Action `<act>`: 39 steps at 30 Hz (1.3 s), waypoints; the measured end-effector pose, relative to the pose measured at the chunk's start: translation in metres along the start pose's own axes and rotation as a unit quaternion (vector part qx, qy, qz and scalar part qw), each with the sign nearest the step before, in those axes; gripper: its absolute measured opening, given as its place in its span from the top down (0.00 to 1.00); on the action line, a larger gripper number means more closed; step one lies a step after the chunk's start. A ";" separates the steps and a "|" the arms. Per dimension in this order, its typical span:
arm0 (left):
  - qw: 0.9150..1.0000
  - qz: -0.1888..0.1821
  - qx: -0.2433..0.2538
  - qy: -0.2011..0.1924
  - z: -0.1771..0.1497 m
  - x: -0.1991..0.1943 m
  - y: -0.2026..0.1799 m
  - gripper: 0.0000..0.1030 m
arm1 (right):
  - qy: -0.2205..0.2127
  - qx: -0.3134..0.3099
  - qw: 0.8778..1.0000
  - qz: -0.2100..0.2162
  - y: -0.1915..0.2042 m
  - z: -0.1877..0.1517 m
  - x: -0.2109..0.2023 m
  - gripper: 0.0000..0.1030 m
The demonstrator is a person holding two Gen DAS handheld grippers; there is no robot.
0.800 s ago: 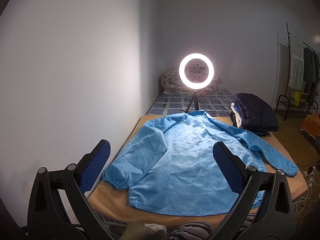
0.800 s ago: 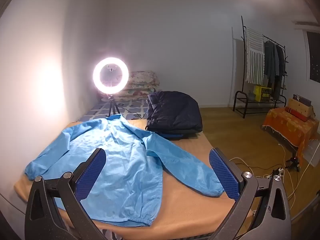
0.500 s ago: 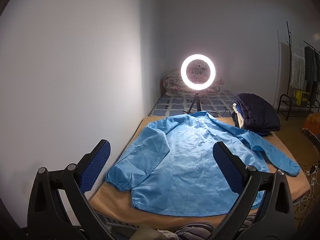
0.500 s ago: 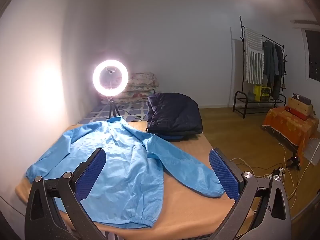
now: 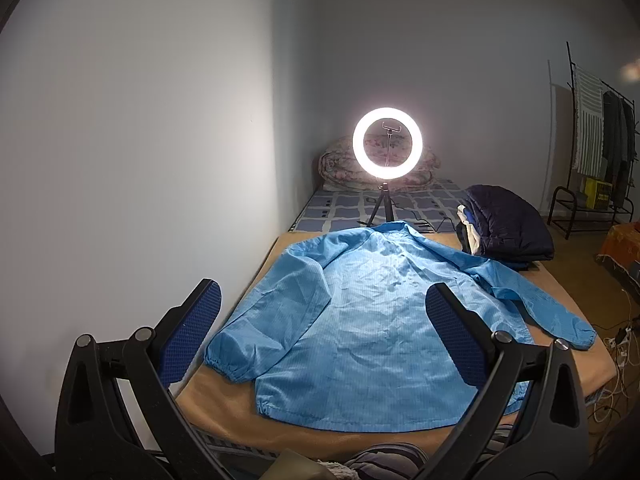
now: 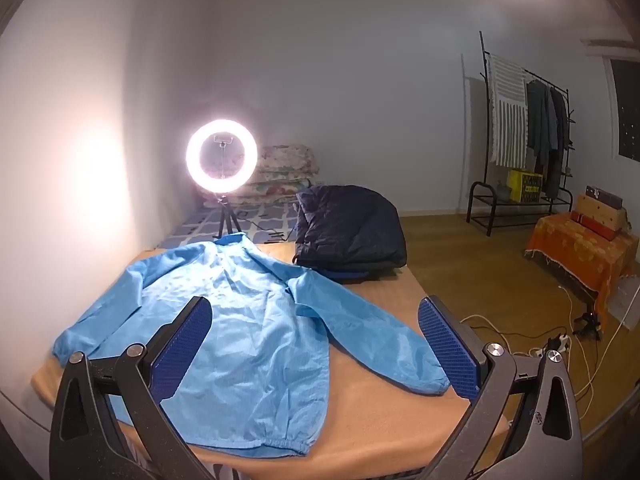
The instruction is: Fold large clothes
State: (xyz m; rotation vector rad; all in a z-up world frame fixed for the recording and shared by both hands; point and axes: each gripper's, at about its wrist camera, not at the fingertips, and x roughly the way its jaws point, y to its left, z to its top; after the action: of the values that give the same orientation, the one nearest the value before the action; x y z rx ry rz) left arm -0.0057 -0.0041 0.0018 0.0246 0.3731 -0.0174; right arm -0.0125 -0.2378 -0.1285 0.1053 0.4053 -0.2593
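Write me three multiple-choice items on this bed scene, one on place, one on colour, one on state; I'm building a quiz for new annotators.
1. Where is the dark padded jacket?
A. on the clothes rack
B. on the bed, past the spread garment's sleeve
C. on the floor

2. What colour is the spread garment?
A. light blue
B. orange
C. white

3. How does the right tool stand?
A. shut on a sleeve
B. shut, empty
C. open, holding nothing

Answers:
1 B: it sits folded on the tan cover at the far side.
2 A: the whole garment is light blue.
3 C: both pads stand wide apart above the cloth.
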 end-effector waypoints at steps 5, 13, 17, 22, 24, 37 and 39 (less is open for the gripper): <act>1.000 0.002 0.000 -0.001 -0.001 -0.002 -0.002 0.00 | 0.000 -0.001 1.000 0.001 0.001 0.000 0.000 0.01; 1.000 0.002 0.000 0.000 0.000 -0.001 -0.002 0.00 | 0.001 -0.001 1.000 0.001 0.000 0.000 -0.001 0.01; 1.000 0.002 0.001 -0.001 0.000 -0.001 -0.003 0.00 | 0.001 -0.001 1.000 0.001 0.001 -0.001 -0.001 0.01; 1.000 0.002 0.001 -0.001 0.000 -0.001 -0.003 0.00 | 0.003 0.000 1.000 0.002 0.003 -0.002 0.001 0.01; 1.000 0.002 0.002 -0.001 0.000 -0.001 -0.003 0.00 | 0.003 0.000 1.000 0.002 0.003 -0.002 0.001 0.01; 1.000 0.001 0.002 -0.003 -0.001 -0.002 -0.003 0.00 | 0.003 -0.001 1.000 0.002 0.003 -0.002 0.001 0.01; 1.000 0.000 0.002 -0.002 0.001 -0.001 -0.004 0.00 | 0.004 -0.001 1.000 0.002 0.003 -0.002 0.001 0.01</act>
State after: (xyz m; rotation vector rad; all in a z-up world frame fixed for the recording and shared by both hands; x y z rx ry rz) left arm -0.0068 -0.0080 0.0029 0.0288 0.3685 -0.0175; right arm -0.0116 -0.2351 -0.1306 0.1057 0.4124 -0.2545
